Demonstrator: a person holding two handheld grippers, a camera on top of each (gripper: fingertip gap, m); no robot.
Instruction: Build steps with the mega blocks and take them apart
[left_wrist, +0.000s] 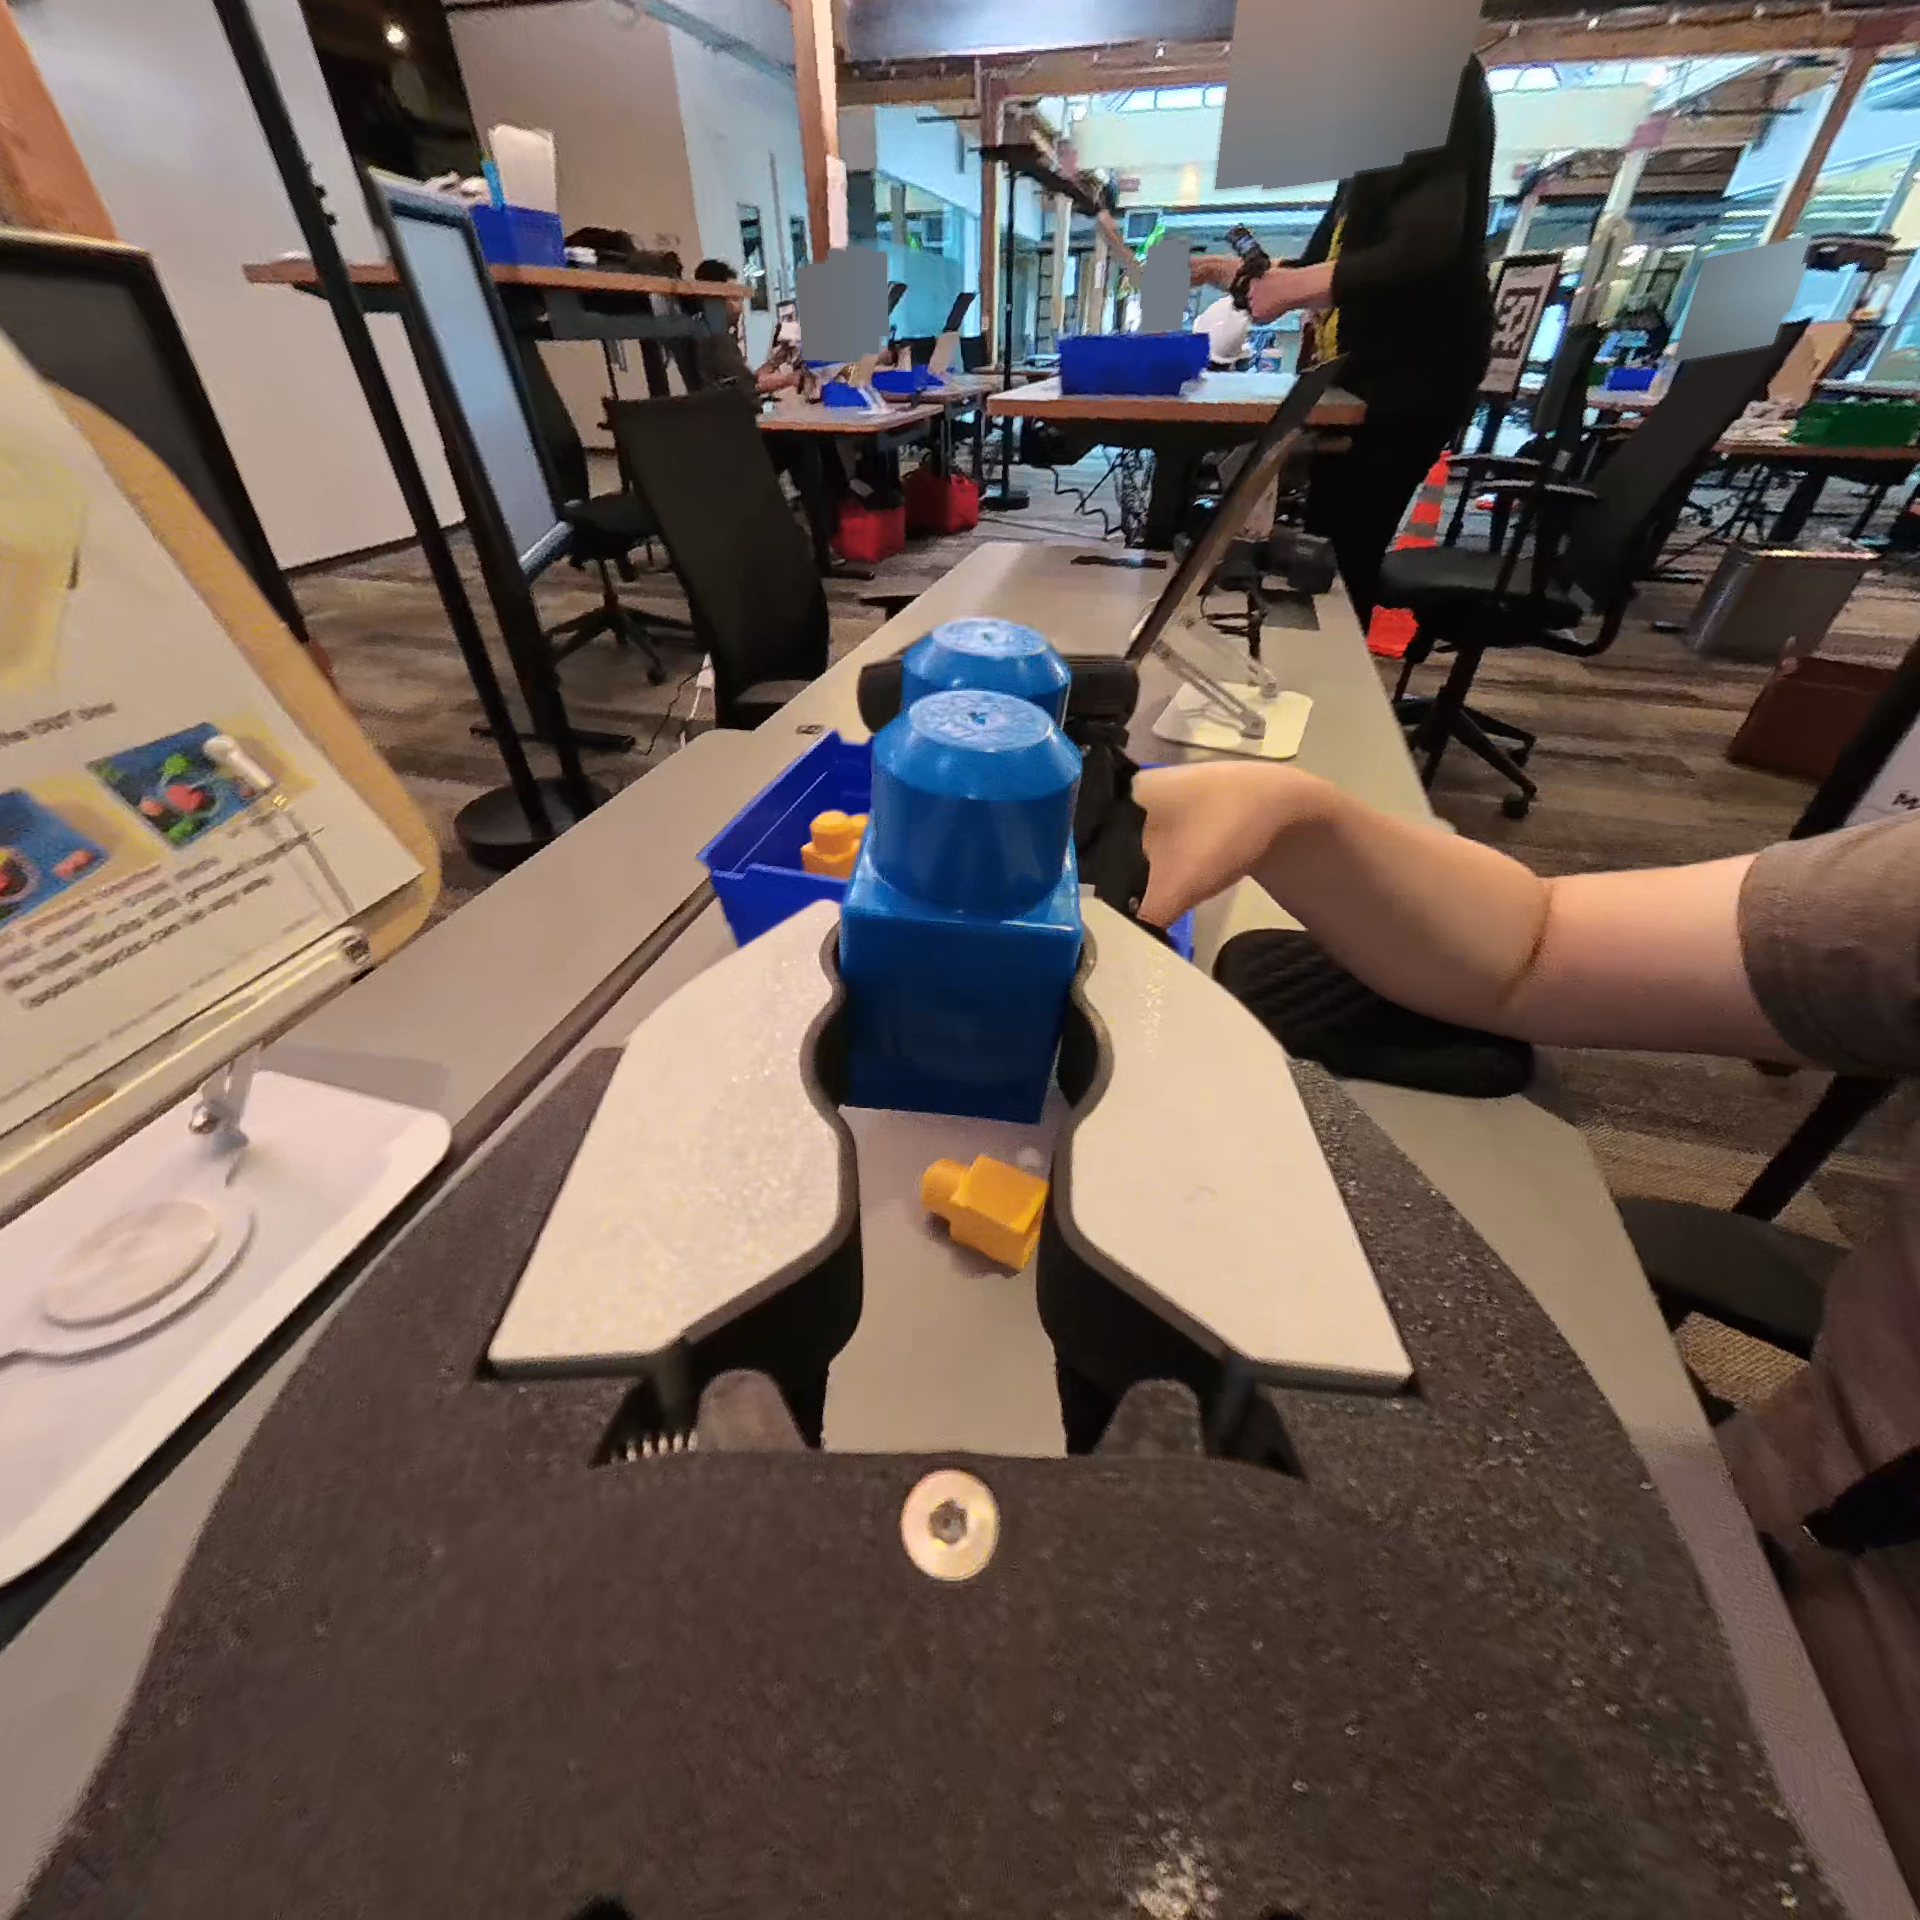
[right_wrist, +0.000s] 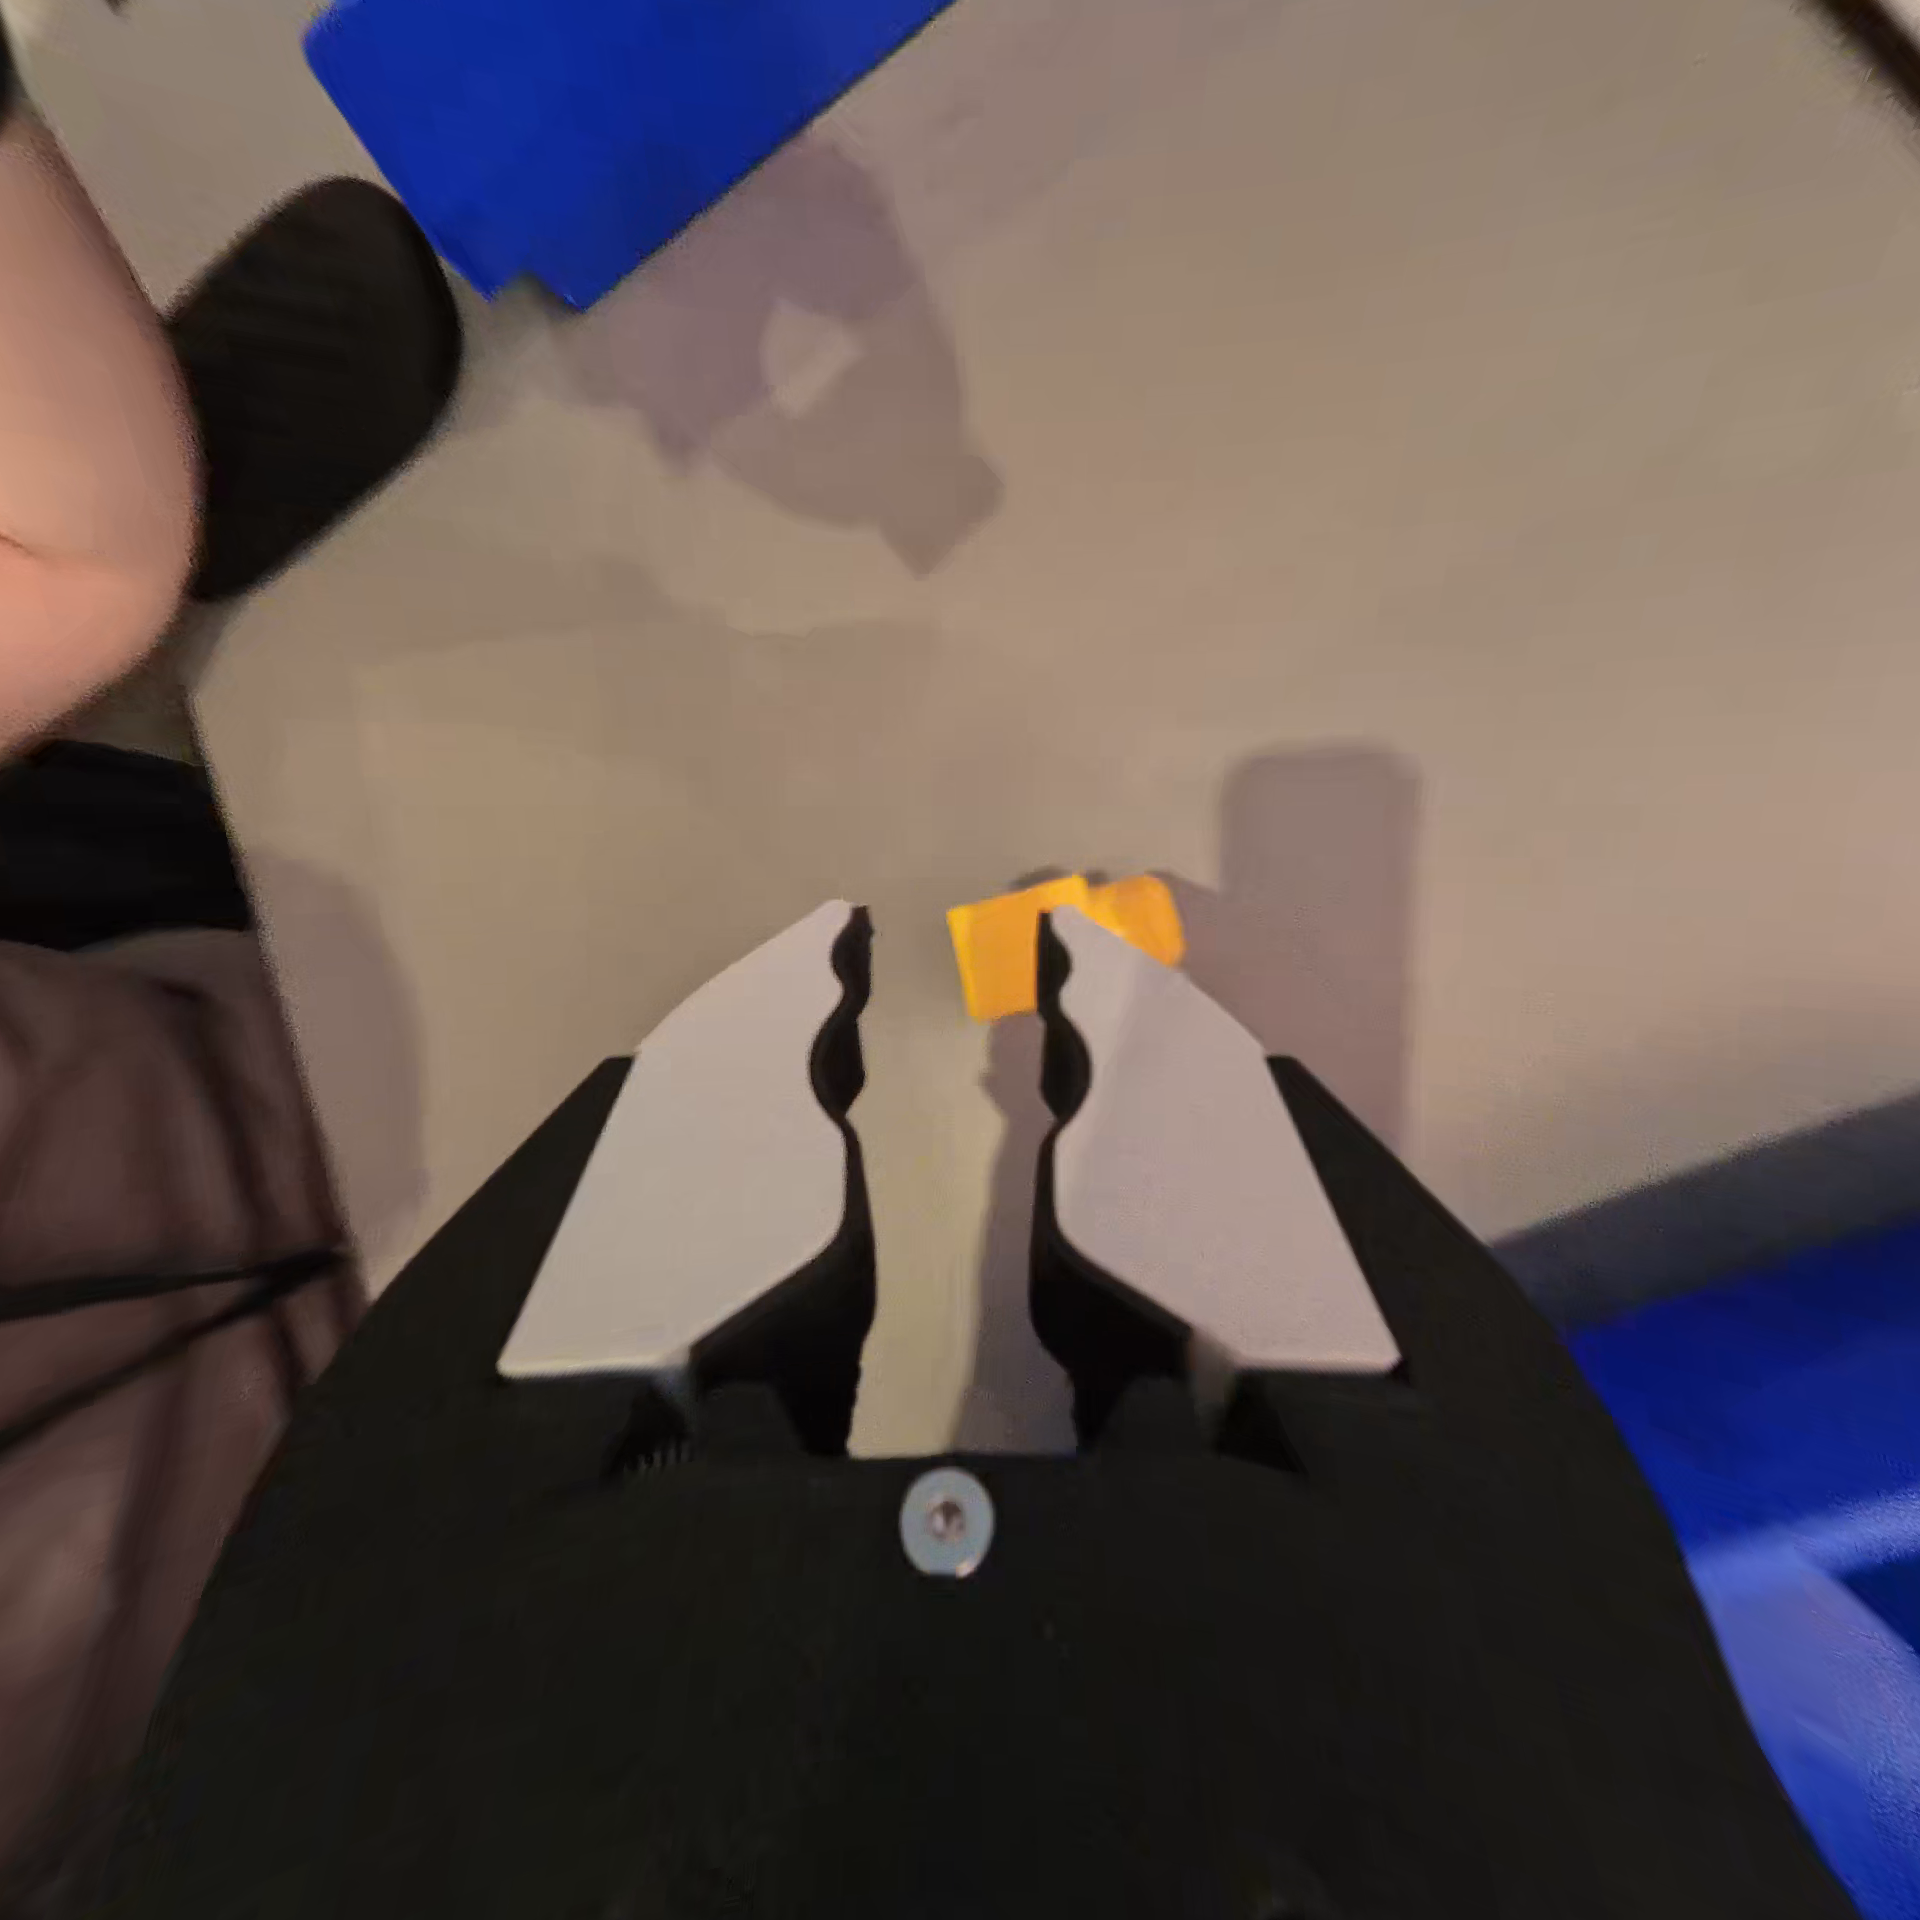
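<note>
While the left hand-held gripper (left_wrist: 956, 997) clamps a blue block (left_wrist: 961, 935), the right hand-held gripper (right_wrist: 951, 920) gapes just beside a yellow block (right_wrist: 1003, 956).

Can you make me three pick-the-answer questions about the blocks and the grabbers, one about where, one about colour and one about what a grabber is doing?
1. Where is the loose yellow block lying?
A. on the grey table
B. on top of the blue block
C. on the floor

2. What colour is the block held by the left gripper?
A. red
B. green
C. blue

3. What is the right gripper doing?
A. squeezing the yellow block
B. open, holding nothing
C. squeezing the blue bin

Answers:
1 A: the yellow block rests on its side on the table, below the left gripper.
2 C: the blue block sits between that gripper's fingers.
3 B: its fingers stand apart with only table between them; the yellow block lies just past the tips.
</note>
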